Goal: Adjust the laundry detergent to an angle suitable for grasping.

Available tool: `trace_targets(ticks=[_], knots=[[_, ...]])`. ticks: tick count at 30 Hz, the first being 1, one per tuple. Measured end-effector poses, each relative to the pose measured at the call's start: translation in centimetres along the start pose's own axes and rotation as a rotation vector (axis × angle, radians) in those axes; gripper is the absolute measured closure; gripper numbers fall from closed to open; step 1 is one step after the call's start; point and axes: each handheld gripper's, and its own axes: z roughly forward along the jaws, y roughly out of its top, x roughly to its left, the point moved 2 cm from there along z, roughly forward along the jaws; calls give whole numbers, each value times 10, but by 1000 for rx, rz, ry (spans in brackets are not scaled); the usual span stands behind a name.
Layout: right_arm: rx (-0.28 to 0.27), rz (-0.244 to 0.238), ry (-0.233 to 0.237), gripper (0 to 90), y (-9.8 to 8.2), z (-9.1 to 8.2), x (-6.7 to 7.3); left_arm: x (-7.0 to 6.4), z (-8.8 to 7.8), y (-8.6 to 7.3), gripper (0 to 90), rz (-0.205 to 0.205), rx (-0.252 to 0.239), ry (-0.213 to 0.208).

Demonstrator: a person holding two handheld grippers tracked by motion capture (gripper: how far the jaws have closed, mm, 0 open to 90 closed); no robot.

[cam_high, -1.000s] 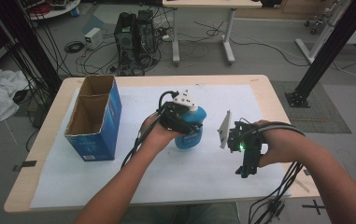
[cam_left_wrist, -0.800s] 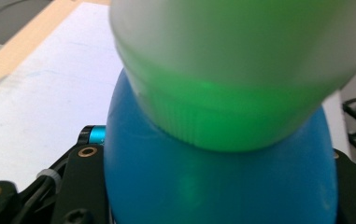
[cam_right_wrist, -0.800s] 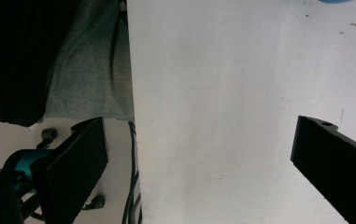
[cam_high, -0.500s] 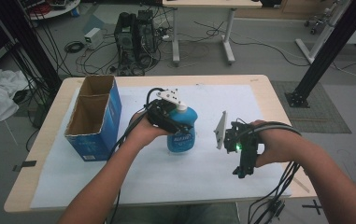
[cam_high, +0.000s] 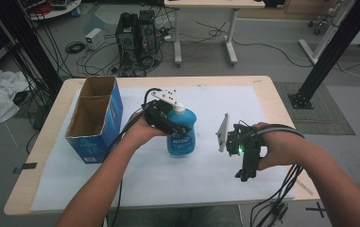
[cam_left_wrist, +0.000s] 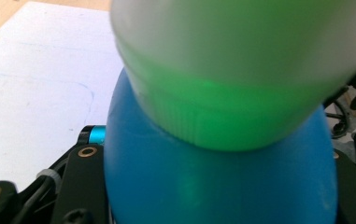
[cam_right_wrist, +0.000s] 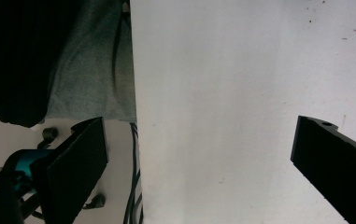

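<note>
A blue bottle [cam_high: 183, 138] with a white cap [cam_high: 178, 109] stands upright over the white paper near the table's middle. My left gripper [cam_high: 174, 124] is shut on its upper body just below the cap. In the left gripper view the blue bottle [cam_left_wrist: 213, 186] and its cap [cam_left_wrist: 241, 56], tinted green, sit between the jaws. My right gripper [cam_high: 245, 174] is to the right of the bottle and apart from it, near the front edge and pointing back toward the person. It is open, with only white paper [cam_right_wrist: 241, 93] between its jaws [cam_right_wrist: 199, 156].
An open blue cardboard box [cam_high: 95, 118] stands at the table's left, close to the left hand. A white paper sheet [cam_high: 225, 101] covers most of the wooden table [cam_high: 281, 113]. Cables trail from both grippers over the front edge.
My left hand has carried the bottle a little to the left, toward the box. The right gripper has stayed where it was, still open.
</note>
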Motion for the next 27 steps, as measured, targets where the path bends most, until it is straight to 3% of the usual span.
trace_targets(ticks=[1,3,4,5,6,8,12,16,20,23,27], knots=[[-1,-2,0,31,0,0,0,0,2,0,444,-11,-18,-2],[0,-2,1,31,0,0,1,4,2,-1,444,8,-1,-10],[1,4,0,31,0,0,1,3,3,-2,444,-7,-12,-10],[1,4,-1,31,0,-1,1,6,3,-3,444,16,2,-15],[2,-3,-1,31,0,-1,1,5,4,-3,444,-2,-9,-15],[3,0,-2,31,0,-1,1,10,4,-5,444,35,15,-27],[7,8,0,31,0,0,1,15,6,-9,444,37,3,-48],[6,6,1,31,0,0,1,19,8,-13,444,67,-1,-63],[8,1,2,31,-1,1,1,19,11,-14,444,160,53,-78],[8,5,4,31,-1,1,1,17,14,-13,443,200,72,-90],[7,-4,7,31,-1,2,0,18,16,-13,444,182,48,-102]])
